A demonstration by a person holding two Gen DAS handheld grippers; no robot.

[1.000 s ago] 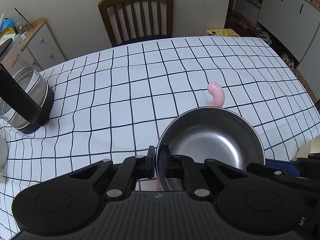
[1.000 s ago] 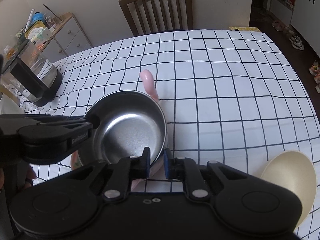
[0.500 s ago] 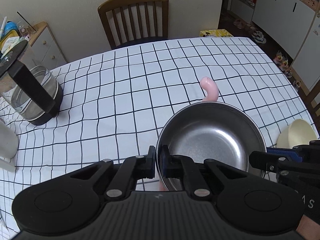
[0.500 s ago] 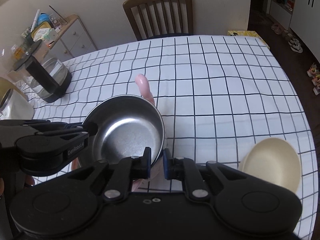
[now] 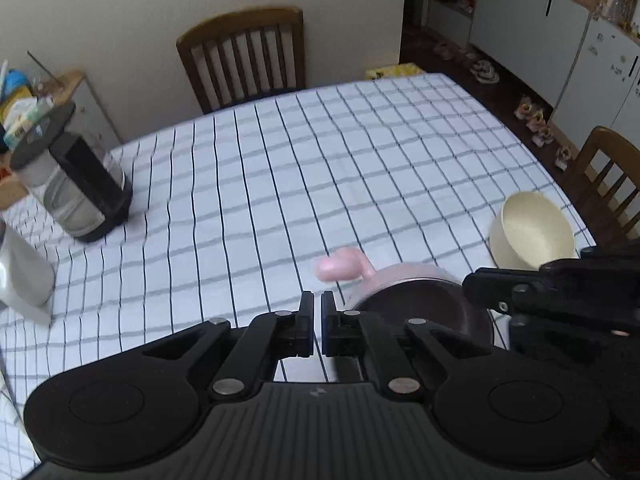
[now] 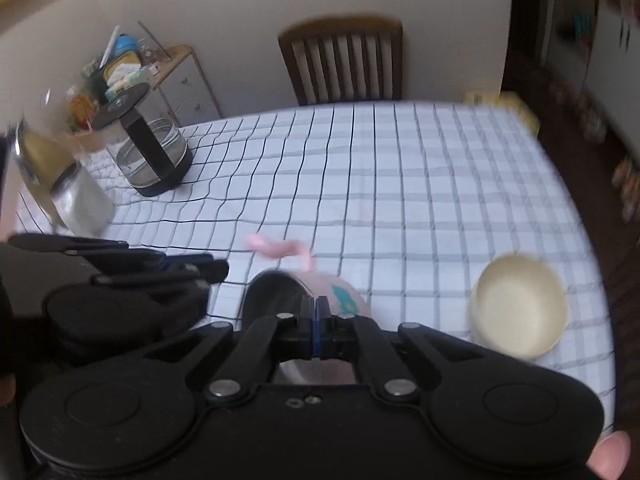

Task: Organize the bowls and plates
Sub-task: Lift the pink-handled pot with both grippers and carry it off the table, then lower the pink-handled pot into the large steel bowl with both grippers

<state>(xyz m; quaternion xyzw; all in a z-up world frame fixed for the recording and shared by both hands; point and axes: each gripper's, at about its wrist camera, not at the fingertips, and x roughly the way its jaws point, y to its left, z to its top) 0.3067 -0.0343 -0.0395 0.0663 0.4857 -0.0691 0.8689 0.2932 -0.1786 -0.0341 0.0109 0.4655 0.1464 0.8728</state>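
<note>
- The steel bowl [image 5: 424, 308] sits nested inside the pink handled bowl [image 6: 340, 292] on the checked worktop [image 5: 320, 168], at about 5 o'clock from the table's centre in the left wrist view; judged from how they lie, that pairing looks done.
- The left hand-held gripper [image 5: 317, 320] is clenched with nothing between its jaws, hanging just to the 9 o'clock side of the steel bowl and clear of its rim.
- The right hand-held gripper [image 6: 315, 320] is likewise clenched and empty, its jaws pressed together above the near edge of the nested pair (the picture is blurred, so whether it touches the rim cannot be told).
- The cream bowl [image 6: 518, 304] stands alone at 3 o'clock from the nested pair, apart from it and untouched; it appears to be the piece left to gather.
- No plates show in either view, so how much of that part remains cannot be told.
- A glass carafe [image 6: 154, 152] and a white jar [image 6: 80, 200] stand at the worktop's 10 o'clock corner, well apart from the bowls.
</note>
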